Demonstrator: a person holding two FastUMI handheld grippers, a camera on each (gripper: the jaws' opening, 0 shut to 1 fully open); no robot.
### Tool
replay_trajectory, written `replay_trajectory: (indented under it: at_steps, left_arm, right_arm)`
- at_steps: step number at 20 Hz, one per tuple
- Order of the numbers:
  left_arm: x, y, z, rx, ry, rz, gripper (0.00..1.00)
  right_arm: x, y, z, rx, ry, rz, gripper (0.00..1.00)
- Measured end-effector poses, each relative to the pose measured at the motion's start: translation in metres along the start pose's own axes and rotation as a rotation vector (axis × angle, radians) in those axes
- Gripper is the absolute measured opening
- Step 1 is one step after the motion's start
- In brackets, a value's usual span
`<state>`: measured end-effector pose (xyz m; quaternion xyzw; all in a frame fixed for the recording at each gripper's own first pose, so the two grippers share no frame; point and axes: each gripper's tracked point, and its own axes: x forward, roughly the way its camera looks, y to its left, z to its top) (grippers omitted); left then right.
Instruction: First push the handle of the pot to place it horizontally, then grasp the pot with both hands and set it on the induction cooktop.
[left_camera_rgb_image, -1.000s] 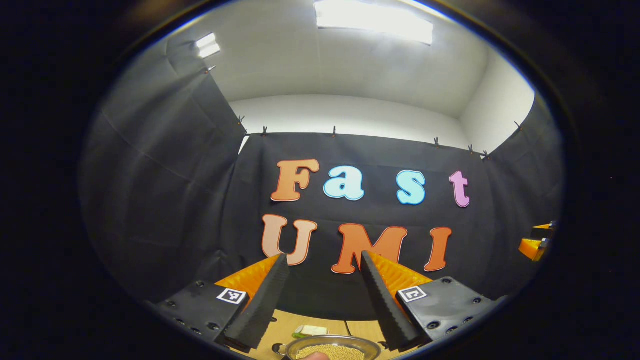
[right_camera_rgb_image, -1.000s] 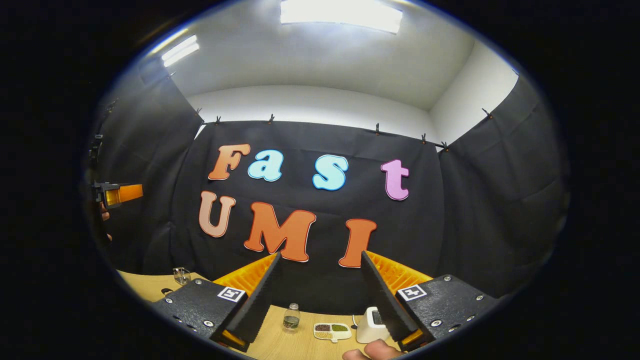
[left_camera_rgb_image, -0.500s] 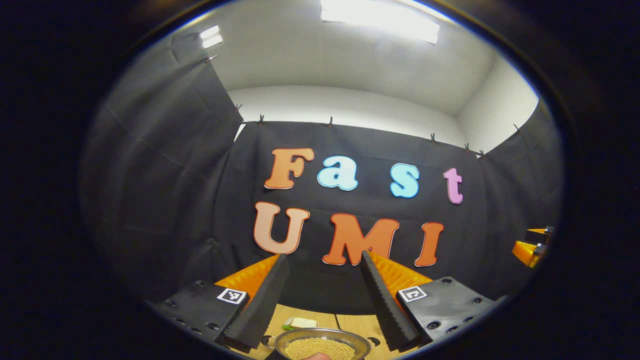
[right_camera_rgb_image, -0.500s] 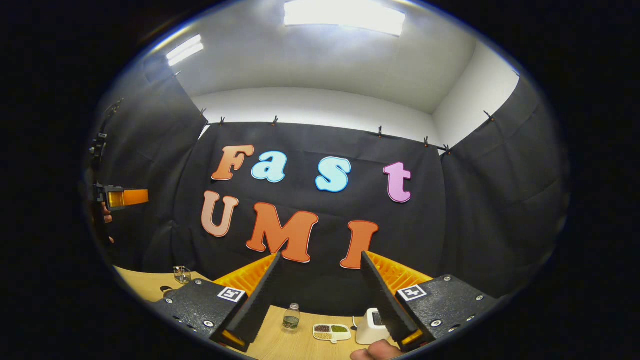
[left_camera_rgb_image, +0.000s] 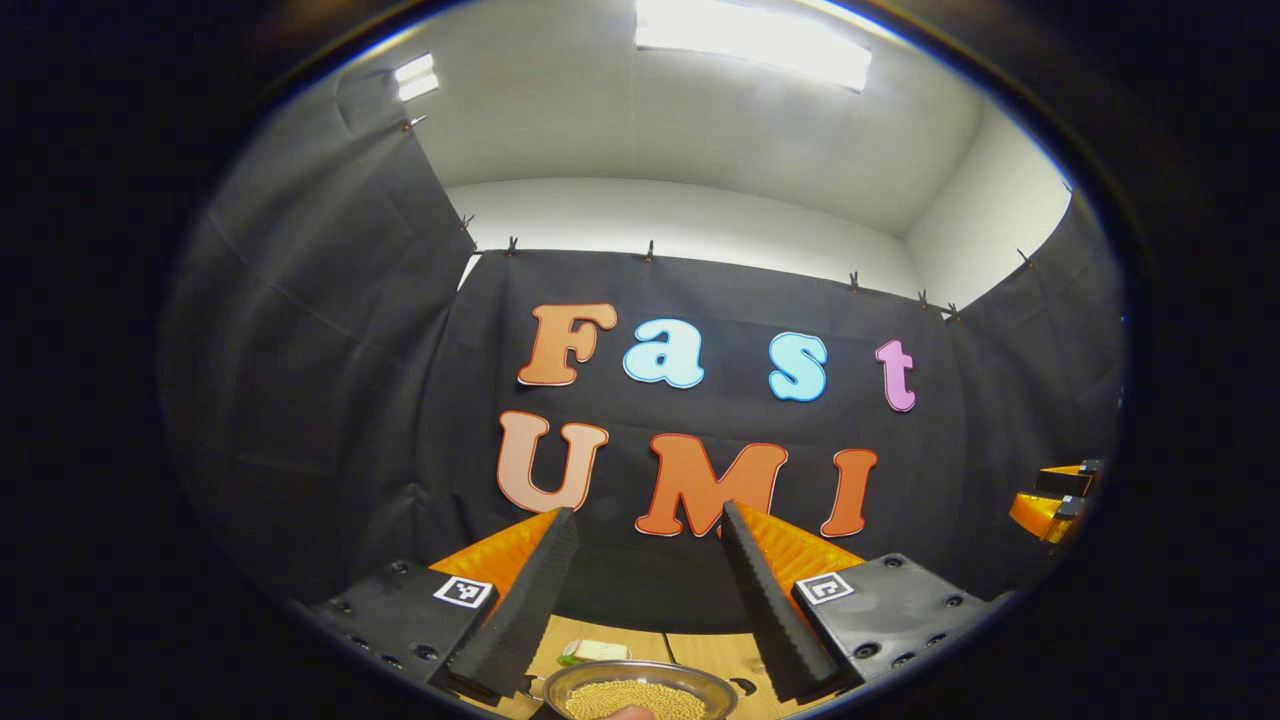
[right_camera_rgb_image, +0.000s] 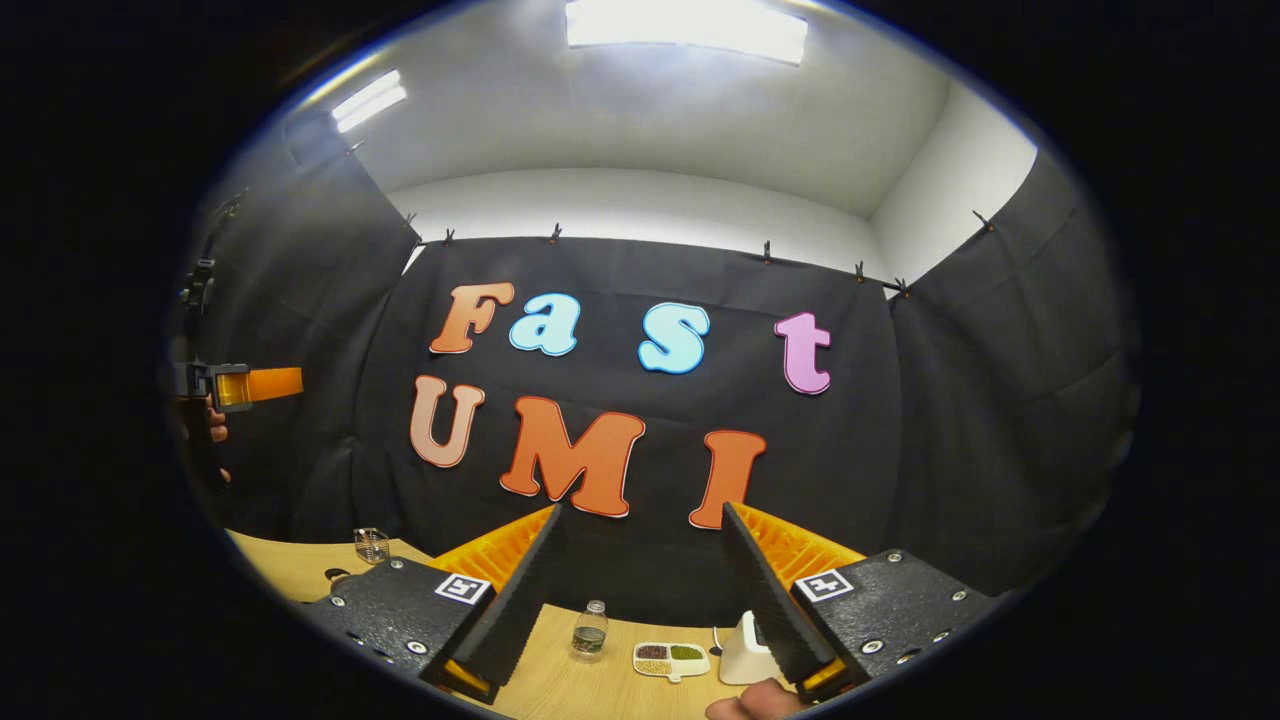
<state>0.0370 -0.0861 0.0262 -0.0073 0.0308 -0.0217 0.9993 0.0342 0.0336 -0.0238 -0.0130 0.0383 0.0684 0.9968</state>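
The round steel pot (left_camera_rgb_image: 640, 692) of loose yellow grain sits on the bench under the spread, empty left gripper (left_camera_rgb_image: 648, 575); probably heavy, slick and spillable, best gripped by its side handles.

Bottle (right_camera_rgb_image: 589, 629), sectioned dish (right_camera_rgb_image: 670, 658), perhaps glass (right_camera_rgb_image: 371, 545)

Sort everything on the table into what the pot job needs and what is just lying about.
For the job:
- pot of yellow grains
- left tool, open
- right tool, open

Lying about:
- small bottle
- divided dish of beans
- white appliance
- glass cup
- pale packet
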Motion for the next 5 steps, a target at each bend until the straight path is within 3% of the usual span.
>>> replay_trajectory:
  at_steps: [1,5]
  left_arm:
    - [0.0005,-0.0019,0.0008,0.003,-0.004,-0.002,0.97]
    - [0.0013,-0.0058,0.0005,0.016,-0.005,-0.004,0.92]
  right_arm:
    - [0.0006,-0.0008,-0.0014,-0.003,0.001,-0.001,0.95]
    - [0.002,0.0077,-0.0019,0.01,0.009,0.02,0.95]
